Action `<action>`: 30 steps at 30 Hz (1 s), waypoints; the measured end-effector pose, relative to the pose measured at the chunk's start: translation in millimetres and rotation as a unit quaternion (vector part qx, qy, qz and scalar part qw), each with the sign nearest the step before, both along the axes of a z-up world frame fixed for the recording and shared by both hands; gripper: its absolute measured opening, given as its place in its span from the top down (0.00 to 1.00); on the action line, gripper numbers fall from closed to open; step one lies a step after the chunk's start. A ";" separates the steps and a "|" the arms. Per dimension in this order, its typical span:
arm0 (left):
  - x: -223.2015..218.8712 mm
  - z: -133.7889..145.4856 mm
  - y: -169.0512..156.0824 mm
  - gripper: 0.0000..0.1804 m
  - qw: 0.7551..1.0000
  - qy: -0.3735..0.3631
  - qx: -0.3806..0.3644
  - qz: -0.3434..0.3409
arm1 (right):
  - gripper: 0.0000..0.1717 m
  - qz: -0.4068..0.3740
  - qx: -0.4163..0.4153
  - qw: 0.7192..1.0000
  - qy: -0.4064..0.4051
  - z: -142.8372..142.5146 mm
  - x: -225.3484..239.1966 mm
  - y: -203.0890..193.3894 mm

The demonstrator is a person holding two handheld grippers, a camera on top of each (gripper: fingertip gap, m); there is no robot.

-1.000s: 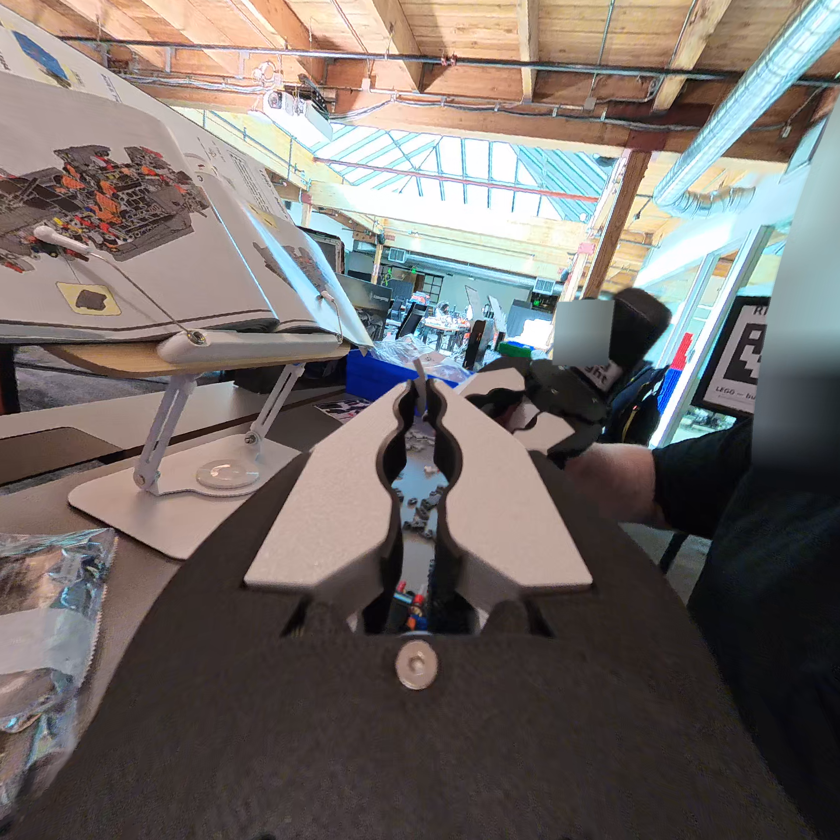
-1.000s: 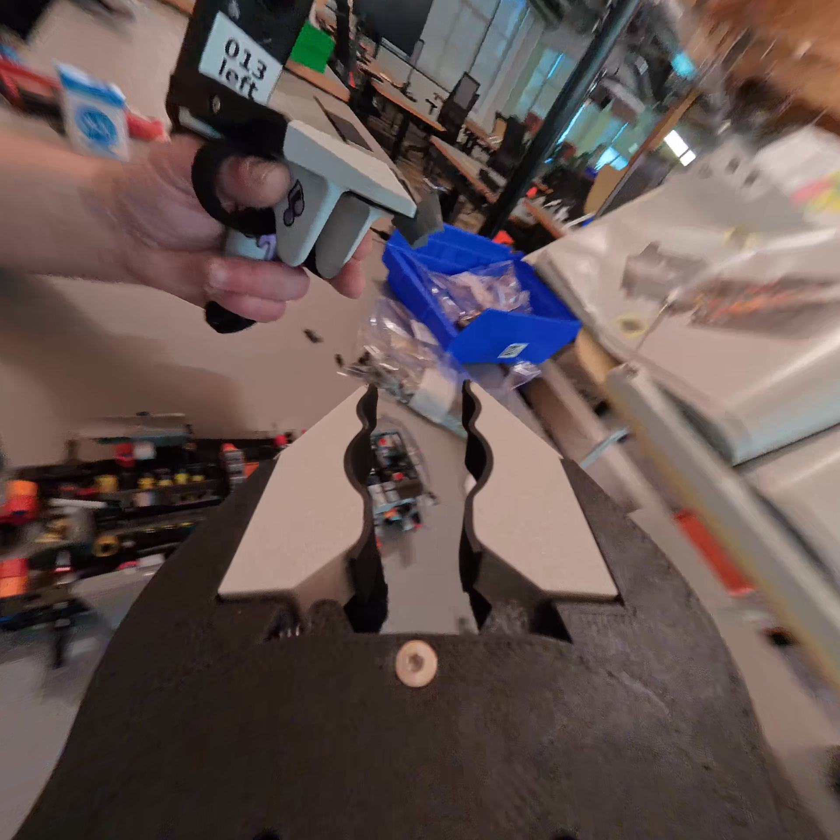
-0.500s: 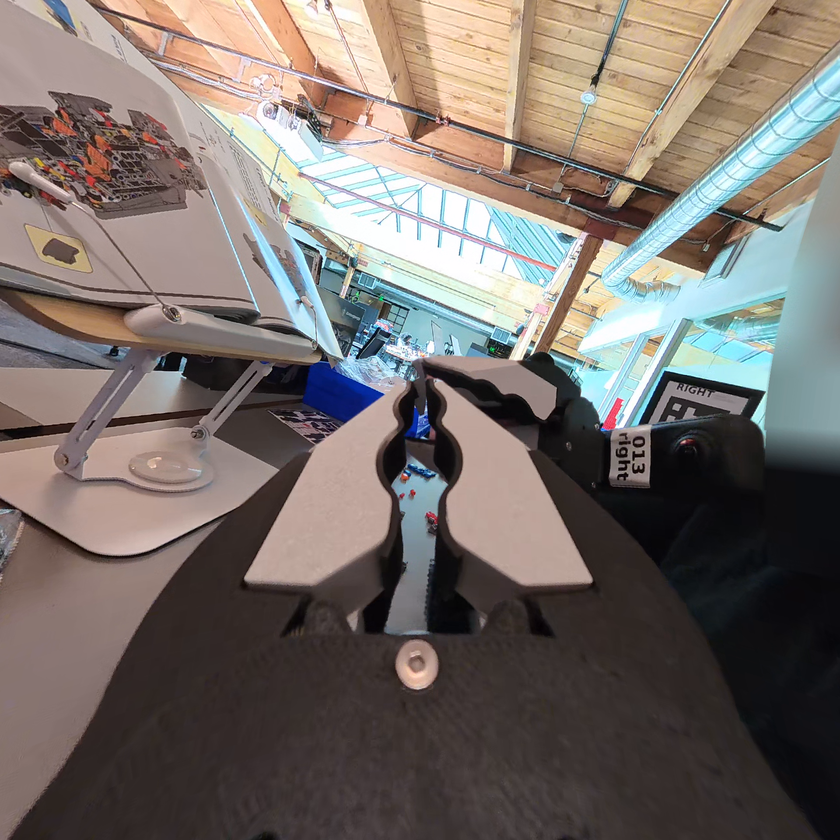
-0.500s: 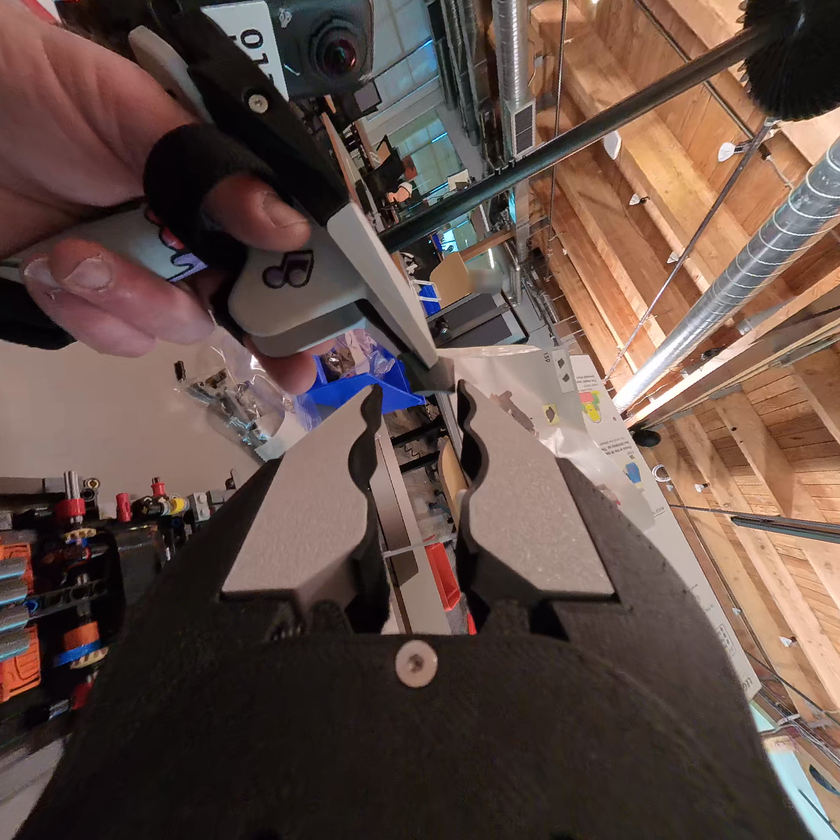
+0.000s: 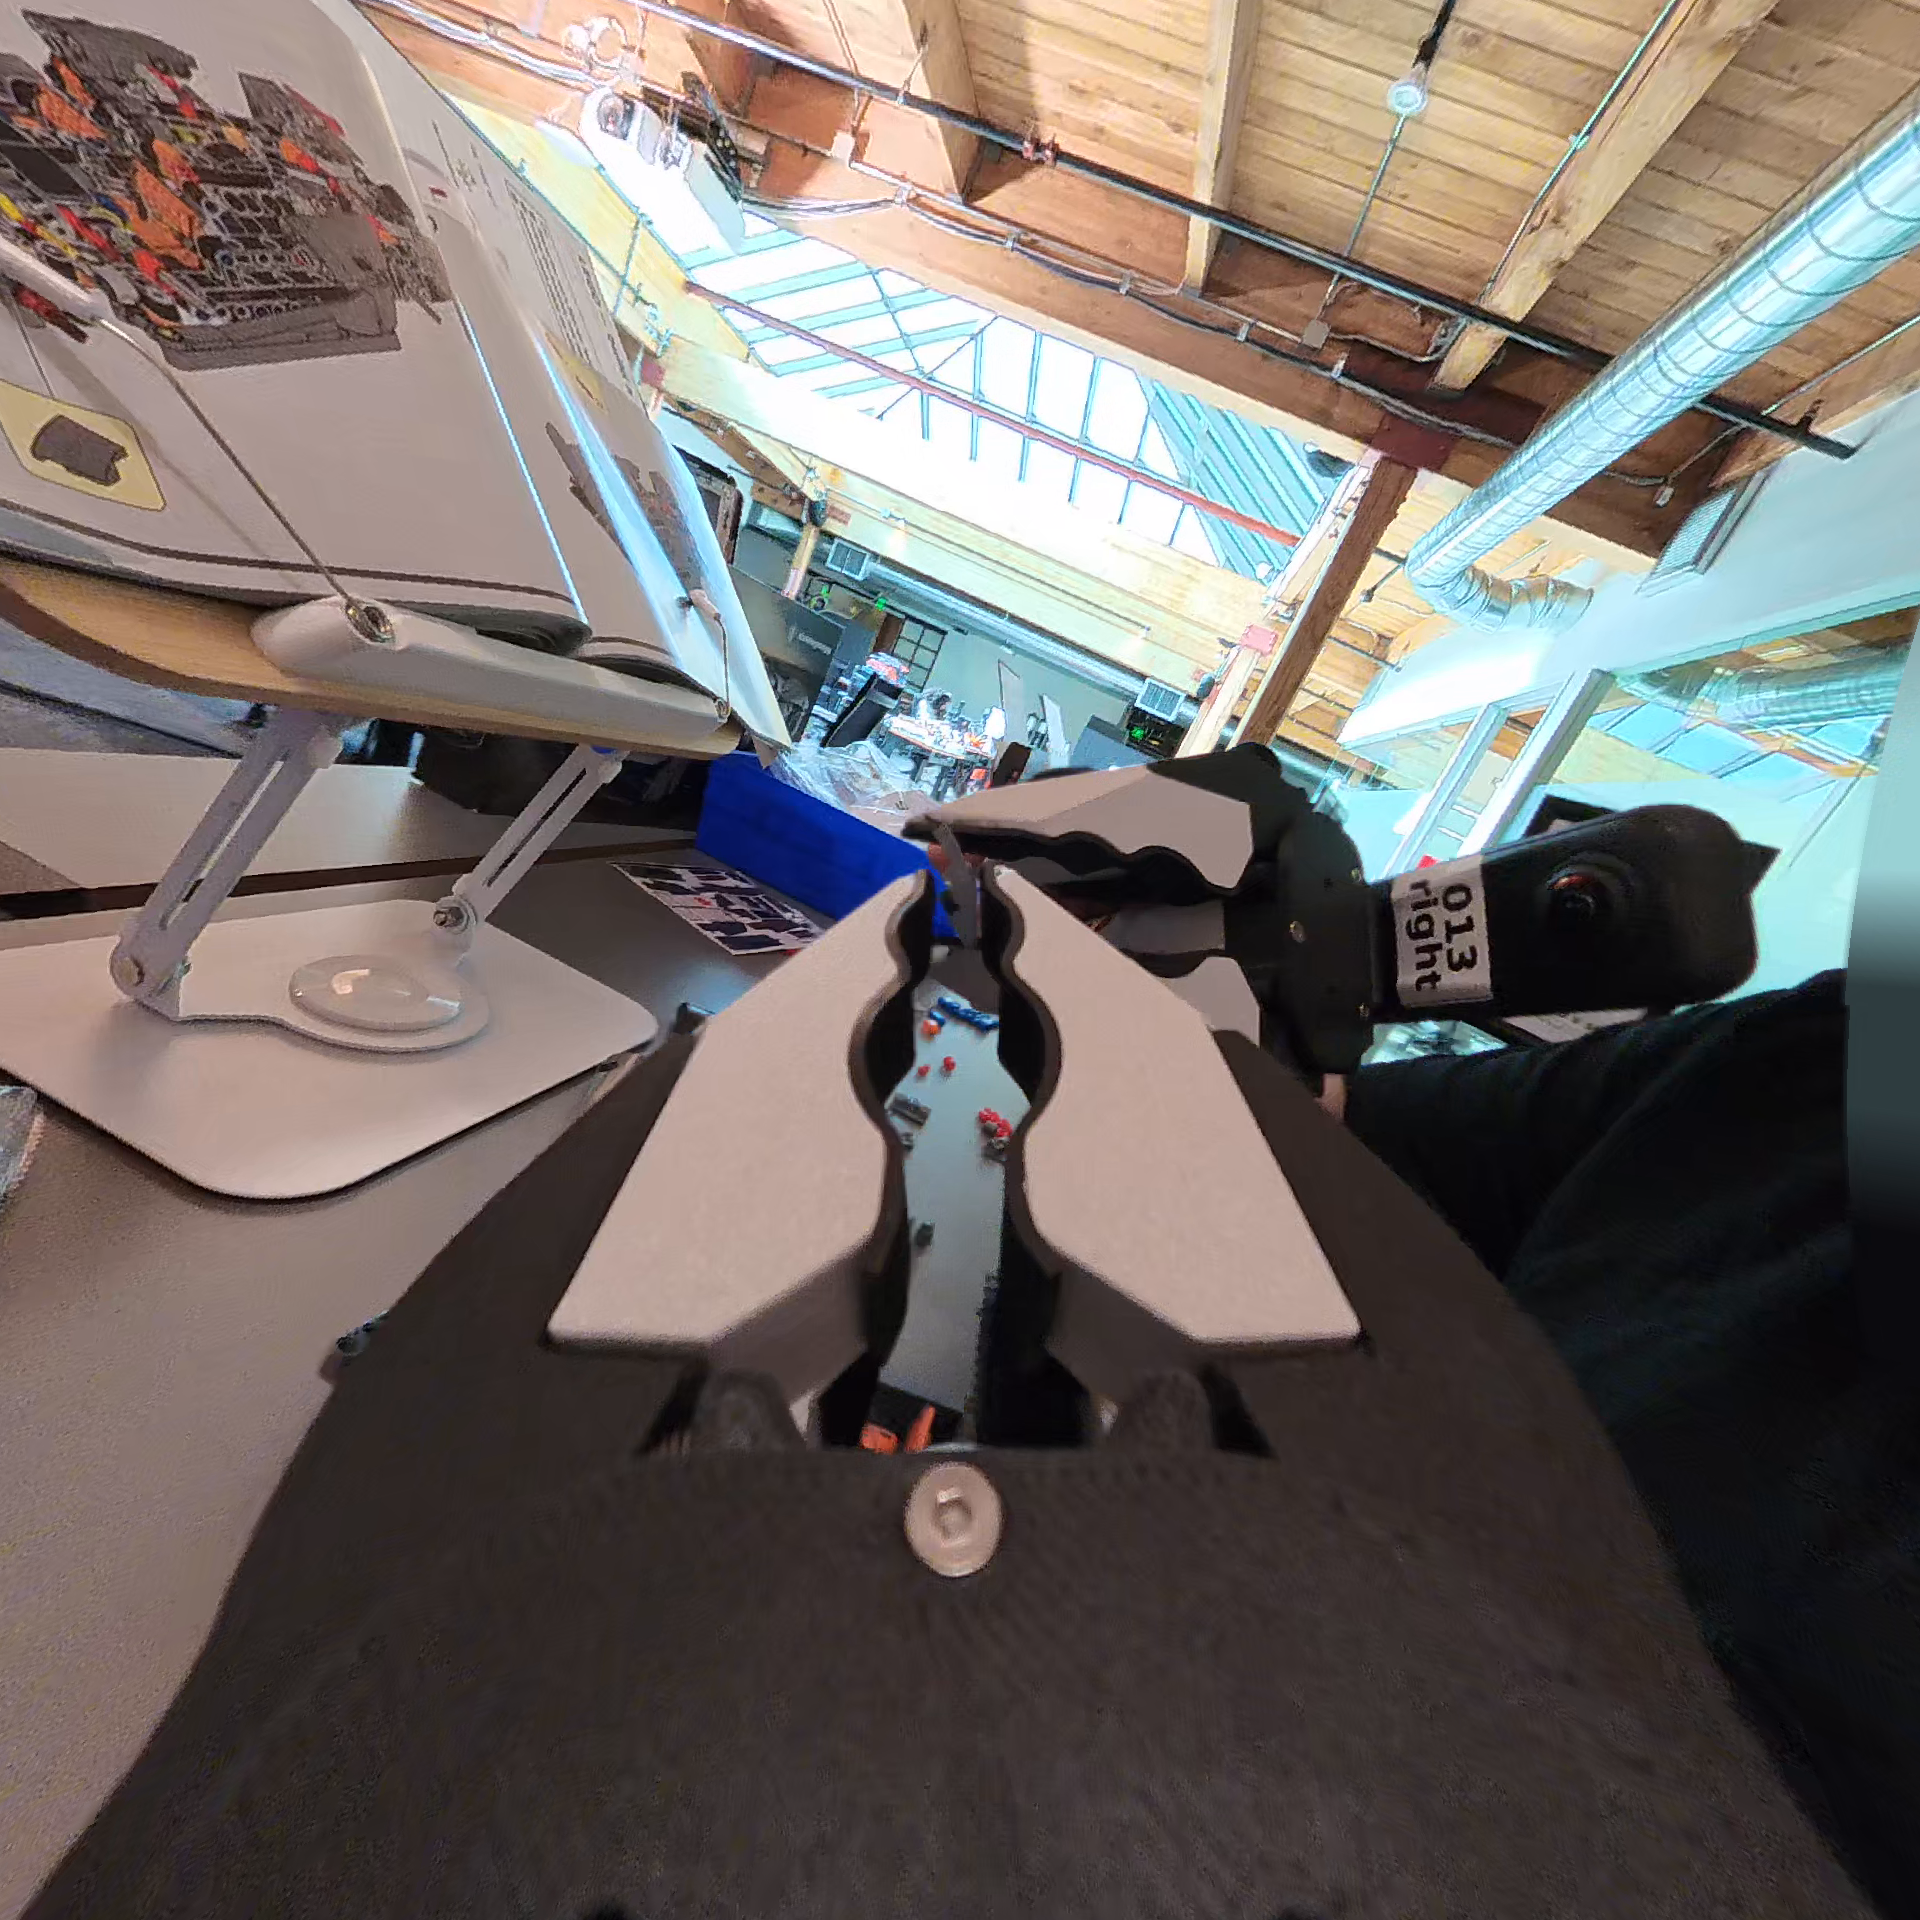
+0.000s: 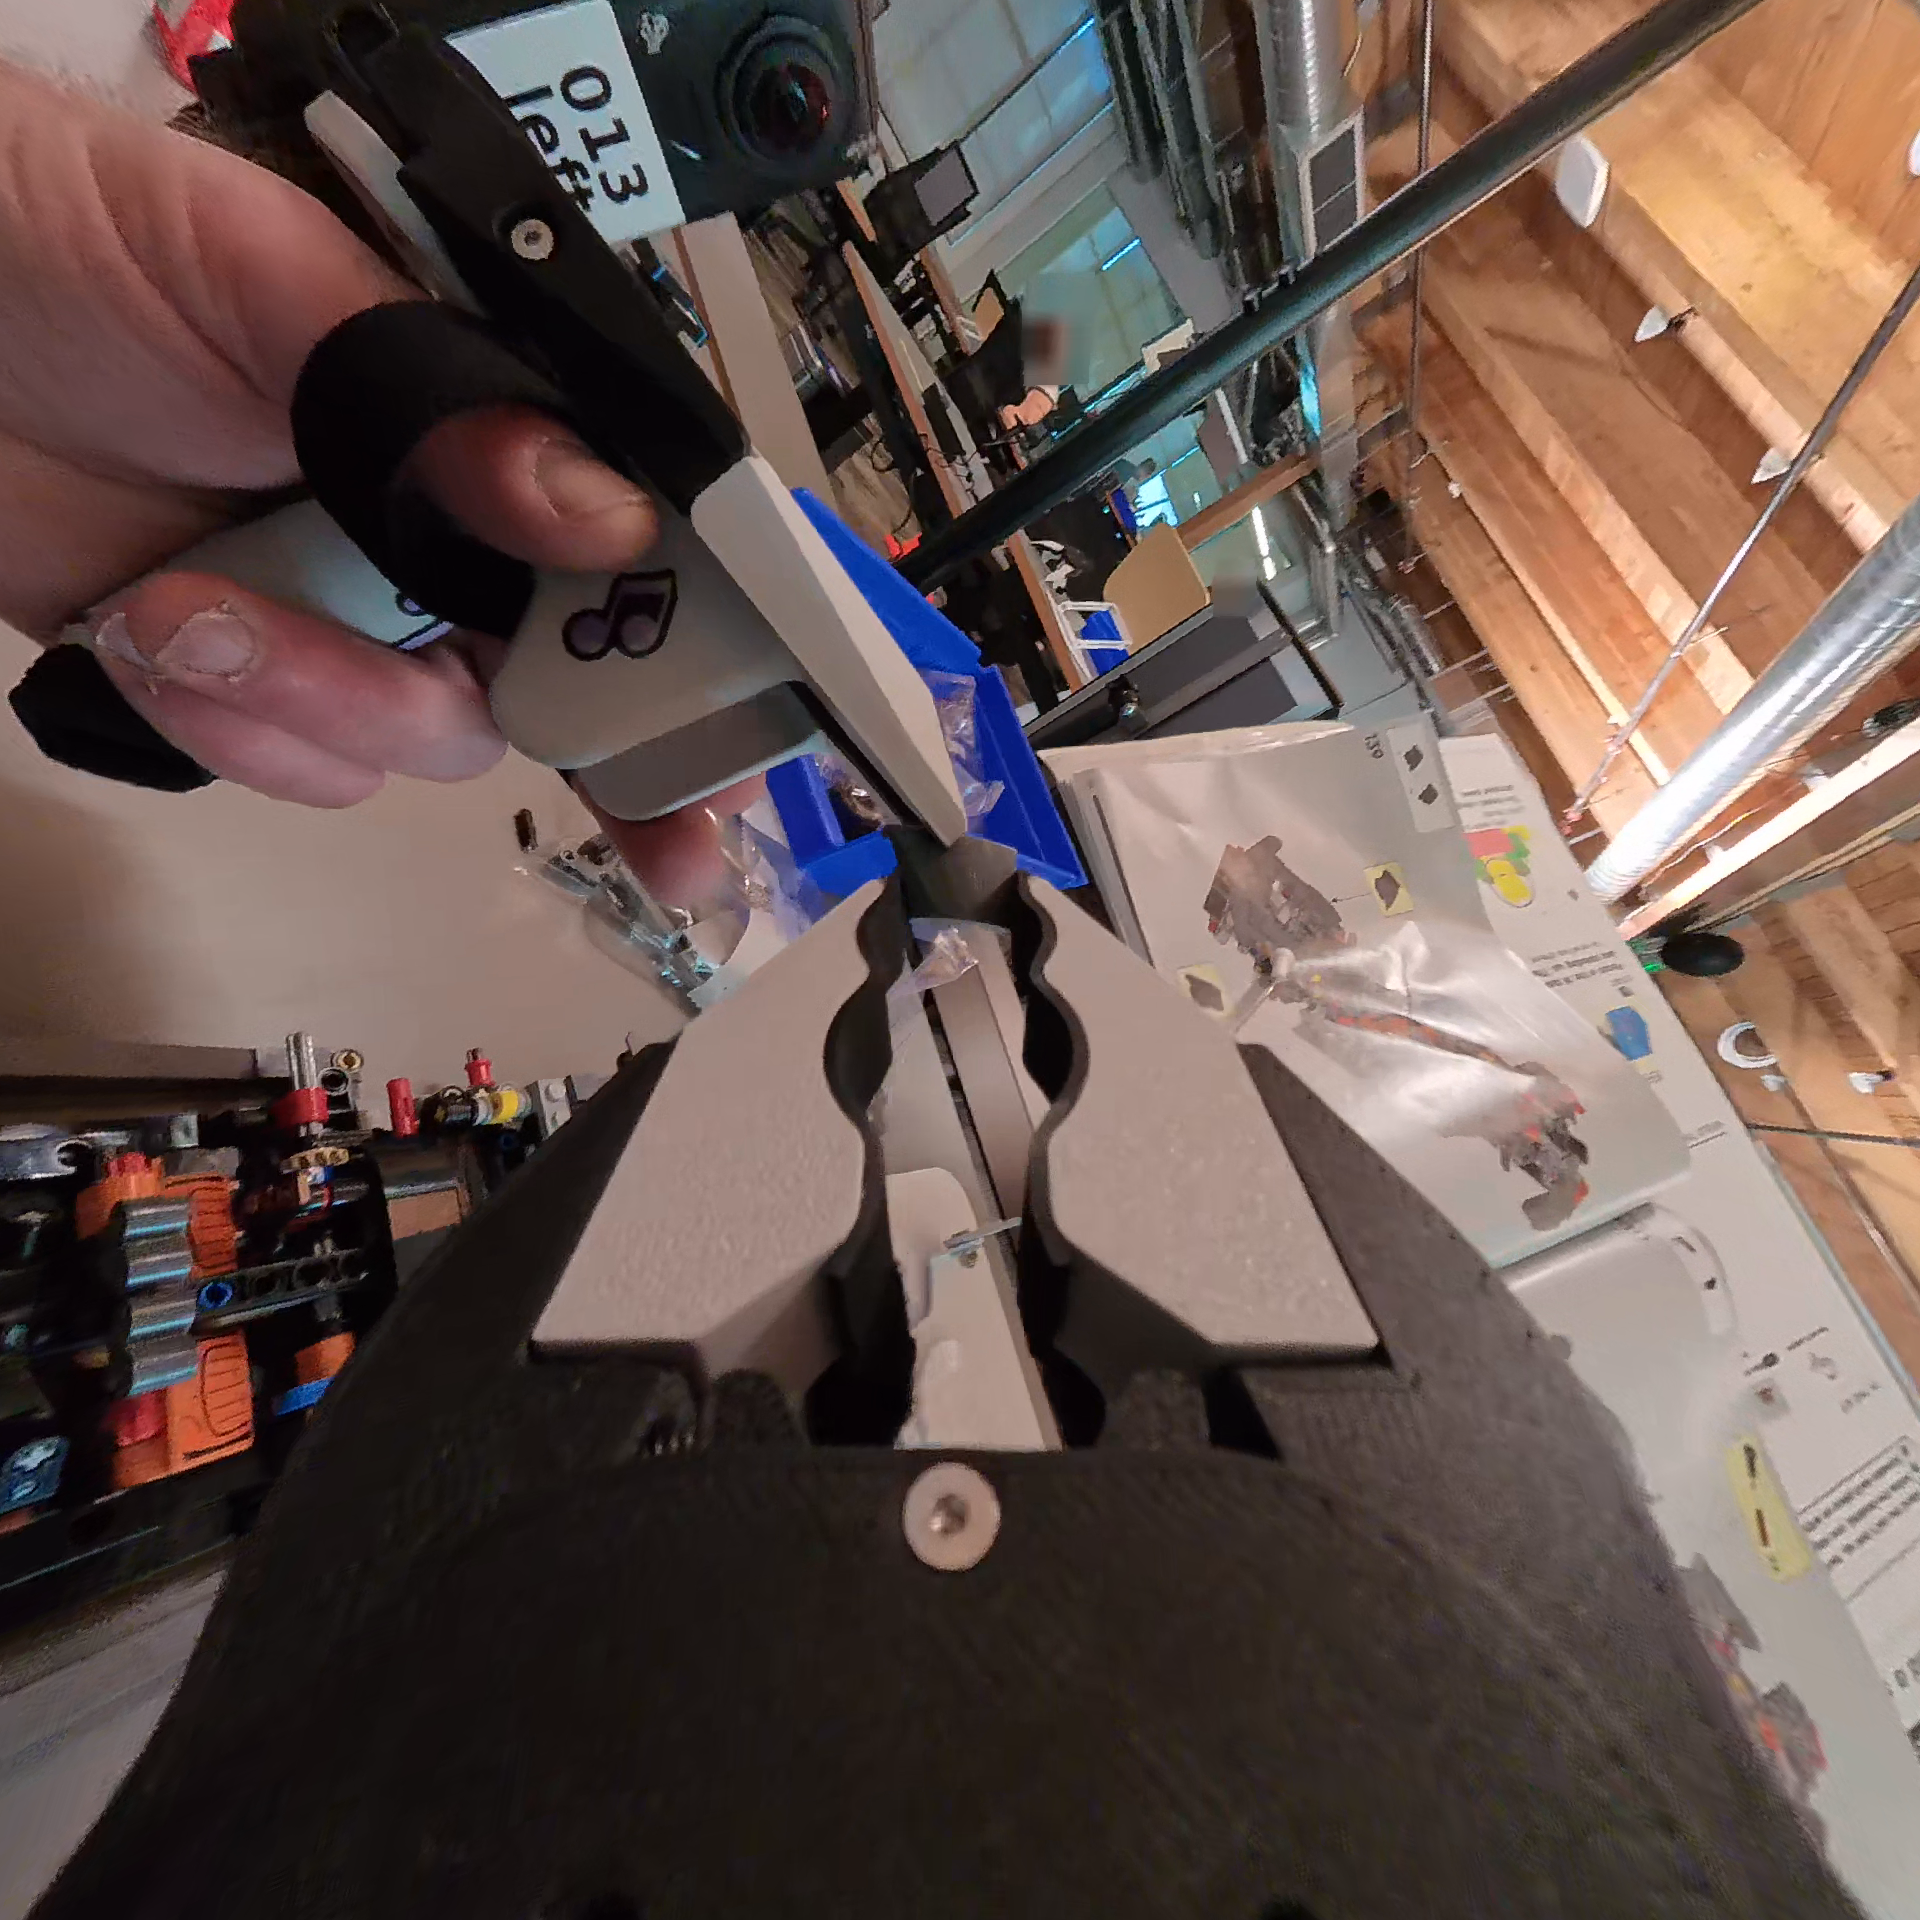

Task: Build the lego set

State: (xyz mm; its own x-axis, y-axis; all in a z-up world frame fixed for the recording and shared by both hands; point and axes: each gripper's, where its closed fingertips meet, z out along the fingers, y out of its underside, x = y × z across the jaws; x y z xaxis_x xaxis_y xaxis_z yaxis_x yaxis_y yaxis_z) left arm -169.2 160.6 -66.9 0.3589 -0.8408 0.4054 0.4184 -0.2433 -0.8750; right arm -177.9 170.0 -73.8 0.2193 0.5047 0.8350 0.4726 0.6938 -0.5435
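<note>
Both claws meet in the air above the tabletop (image 5: 156, 1299) on one small dark grey piece (image 6: 956, 878); the left claw (image 5: 954, 896) is nearly closed, its tips pinching the thin piece edge-on, though it has eased slightly wider than a second ago; the right claw (image 6: 951, 896) has narrowed a good deal since then, and its two tips now press on the piece's sides, where earlier they stood wide apart over the tabletop; in the left wrist view the right claw reaches in sideways from the right, its tips at the top of the piece. A second ago the two claws were apart, the right one looking down at a bag of parts; now both views tilt up toward the wooden ceiling. The blue bin (image 6: 914, 634) sits just behind the piece; the open instruction book (image 5: 312, 343) rests on its white stand (image 5: 312, 1049) to the left; a partly built orange and black model (image 6: 177, 1278) lies on the tabletop.
</note>
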 end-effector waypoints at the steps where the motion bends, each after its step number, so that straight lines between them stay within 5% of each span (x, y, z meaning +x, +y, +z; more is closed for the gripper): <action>1: -0.6 -0.9 1.1 0.95 1.000 0.007 0.002 0.007 | 0.90 0.000 -0.009 1.000 -0.001 -1.3 2.1 1.6; 5: -10.3 -9.9 8.7 0.91 0.992 0.100 0.043 0.070 | 0.90 0.006 -0.068 0.998 -0.012 -12.7 10.8 8.9; 8: -18.0 -9.8 5.8 0.91 0.947 0.241 0.156 0.144 | 0.90 0.023 -0.151 0.988 -0.027 -28.1 15.1 10.3; 14: 20.1 -34.1 -12.4 0.92 0.713 0.516 0.424 0.213 | 0.91 0.080 -0.332 0.939 -0.052 -44.2 19.9 4.7; 16: 25.9 -35.9 -13.5 0.92 0.660 0.540 0.469 0.232 | 0.91 0.085 -0.352 0.930 -0.069 -47.7 22.1 4.8; 22: 24.1 -49.6 -4.4 0.94 0.578 0.598 0.498 0.245 | 0.90 0.106 -0.401 0.903 -0.111 -56.9 25.2 -2.2; 30: 26.4 -64.7 -5.4 1.00 0.541 0.621 0.516 0.234 | 0.90 0.118 -0.428 0.884 -0.148 -70.2 24.5 -8.3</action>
